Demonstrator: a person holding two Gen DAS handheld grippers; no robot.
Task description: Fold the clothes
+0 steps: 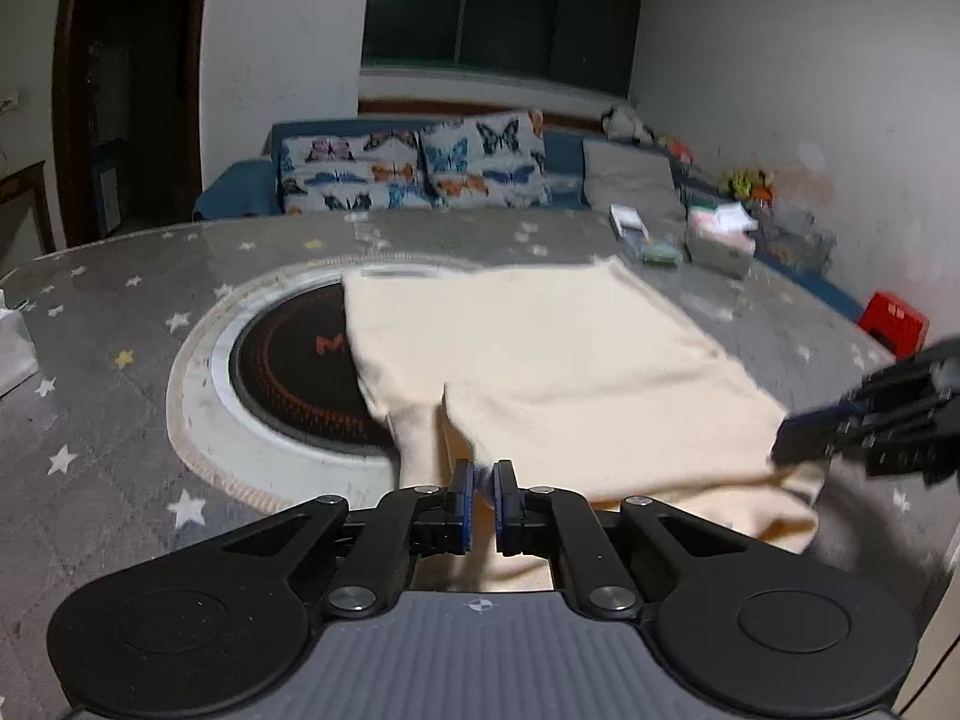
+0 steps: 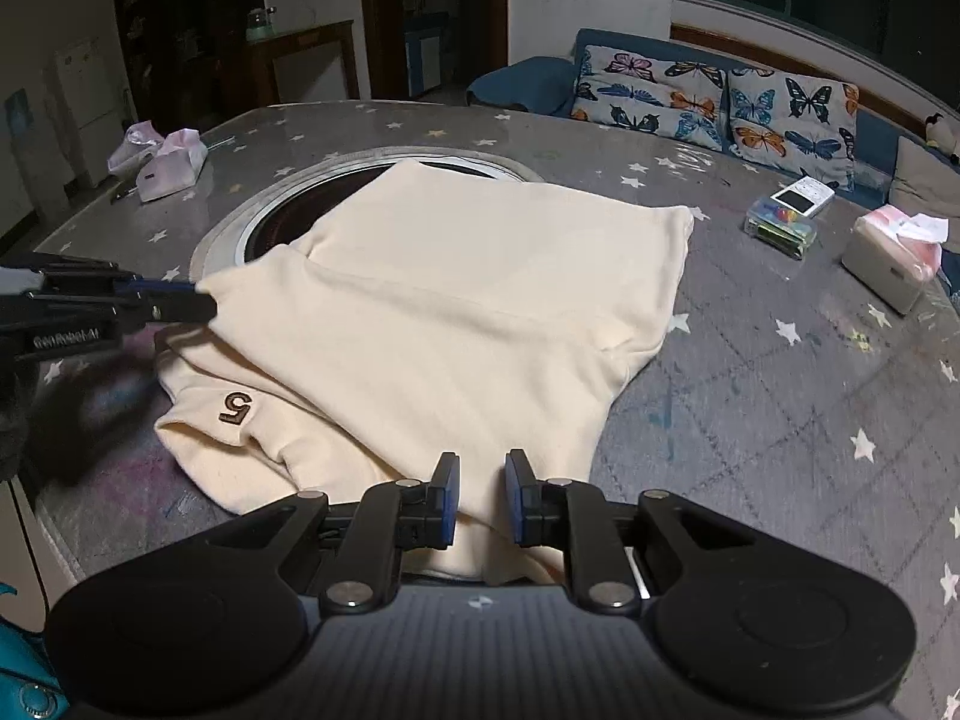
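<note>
Left gripper (image 1: pixel 483 477) nipped shut on near hem of cream sweatshirt (image 2: pixel 456 300); right gripper (image 2: pixel 482 474) slightly parted over opposite near edge, jaws not pressing cloth. Lies folded mid-worktop (image 2: pixel 750 396), far edge overlapping round black hob (image 1: pixel 300 372). Bare starred cover right. Beyond, tissue box (image 2: pixel 888 264), butterfly cushions (image 2: pixel 720 96)

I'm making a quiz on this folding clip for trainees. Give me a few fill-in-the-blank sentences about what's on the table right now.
1. The cream garment partly covers a round black ____ set into the table.
2. The brown patch on the garment shows the digit ____.
3. The cushions on the blue sofa are printed with ____.
4. The left gripper is ____ on the garment's edge.

Missing words: hob; 5; butterflies; shut
</note>
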